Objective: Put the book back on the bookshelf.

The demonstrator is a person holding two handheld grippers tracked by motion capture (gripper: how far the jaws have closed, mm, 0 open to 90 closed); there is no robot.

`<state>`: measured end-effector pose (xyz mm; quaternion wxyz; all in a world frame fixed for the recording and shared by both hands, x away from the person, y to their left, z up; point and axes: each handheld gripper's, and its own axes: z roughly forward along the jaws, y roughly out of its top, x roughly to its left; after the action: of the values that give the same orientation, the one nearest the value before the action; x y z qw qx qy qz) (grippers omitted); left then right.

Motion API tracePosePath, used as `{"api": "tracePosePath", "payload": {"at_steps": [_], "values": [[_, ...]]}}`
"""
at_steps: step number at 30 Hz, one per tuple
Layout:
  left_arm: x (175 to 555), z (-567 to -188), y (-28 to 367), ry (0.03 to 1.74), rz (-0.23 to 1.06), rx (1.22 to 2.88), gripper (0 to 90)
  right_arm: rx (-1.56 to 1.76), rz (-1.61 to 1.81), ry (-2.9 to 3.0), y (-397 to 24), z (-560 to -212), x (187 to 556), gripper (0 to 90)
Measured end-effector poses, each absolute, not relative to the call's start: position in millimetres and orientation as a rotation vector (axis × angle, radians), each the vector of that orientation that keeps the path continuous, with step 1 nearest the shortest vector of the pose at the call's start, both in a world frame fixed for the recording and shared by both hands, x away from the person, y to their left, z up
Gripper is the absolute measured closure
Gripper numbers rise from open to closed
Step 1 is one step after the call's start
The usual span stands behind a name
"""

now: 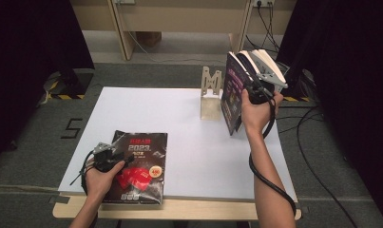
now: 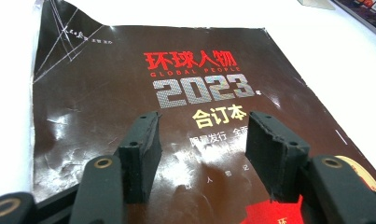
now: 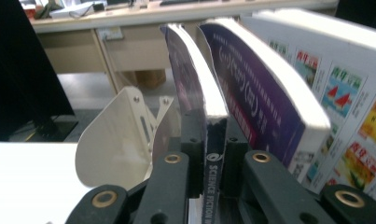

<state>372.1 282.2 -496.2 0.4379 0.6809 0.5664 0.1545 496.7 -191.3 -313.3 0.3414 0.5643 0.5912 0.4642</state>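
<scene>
A dark brown magazine (image 1: 144, 156) with red and silver "2023" lettering (image 2: 106, 93) lies flat at the table's front left. My left gripper (image 1: 126, 160) hovers just over its cover, jaws open (image 2: 199, 128) with nothing between them. At the back right, my right gripper (image 1: 249, 86) is shut on the spine of a thin purple science fiction magazine (image 3: 209, 107), which stands upright (image 1: 231, 95) beside a cream metal bookend (image 1: 210, 97). The pads press on both sides of the spine (image 3: 208, 133).
Two more books stand to the right of the held one: a thick purple one (image 3: 265, 88) and a white one with colourful pictures (image 3: 349, 93). The bookend (image 3: 120, 135) is just left of the held magazine. White table sheet (image 1: 179, 123); cables (image 1: 317, 142) on the floor at the right.
</scene>
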Motion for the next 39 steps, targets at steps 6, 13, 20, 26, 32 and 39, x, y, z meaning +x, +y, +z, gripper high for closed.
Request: {"api": "tracePosePath", "payload": {"at_steps": [6, 13, 20, 26, 32, 39], "values": [[372.3, -496.4, 281.3, 1.405, 0.382, 1.695, 44.1, 1.505, 1.196, 1.568, -193.7, -312.0, 497.2, 81.1], [372.4, -496.4, 281.9, 1.408, 0.383, 1.692, 44.1, 1.518, 1.166, 1.599, -191.4, -309.7, 502.3, 78.2], [372.3, -496.2, 282.5, 1.408, 0.384, 1.694, 44.1, 1.540, 1.120, 1.625, -188.7, -309.4, 509.4, 81.1], [372.4, -496.5, 282.7, 1.408, 0.384, 1.696, 44.1, 1.532, 1.112, 1.618, -187.9, -308.9, 509.3, 84.6], [372.5, -496.6, 284.0, 1.413, 0.383, 1.691, 44.1, 1.488, 1.138, 1.574, -185.5, -311.6, 508.5, 85.0], [372.2, -496.2, 284.1, 1.410, 0.384, 1.690, 44.0, 1.460, 1.148, 1.533, -182.5, -309.2, 510.7, 84.9]]}}
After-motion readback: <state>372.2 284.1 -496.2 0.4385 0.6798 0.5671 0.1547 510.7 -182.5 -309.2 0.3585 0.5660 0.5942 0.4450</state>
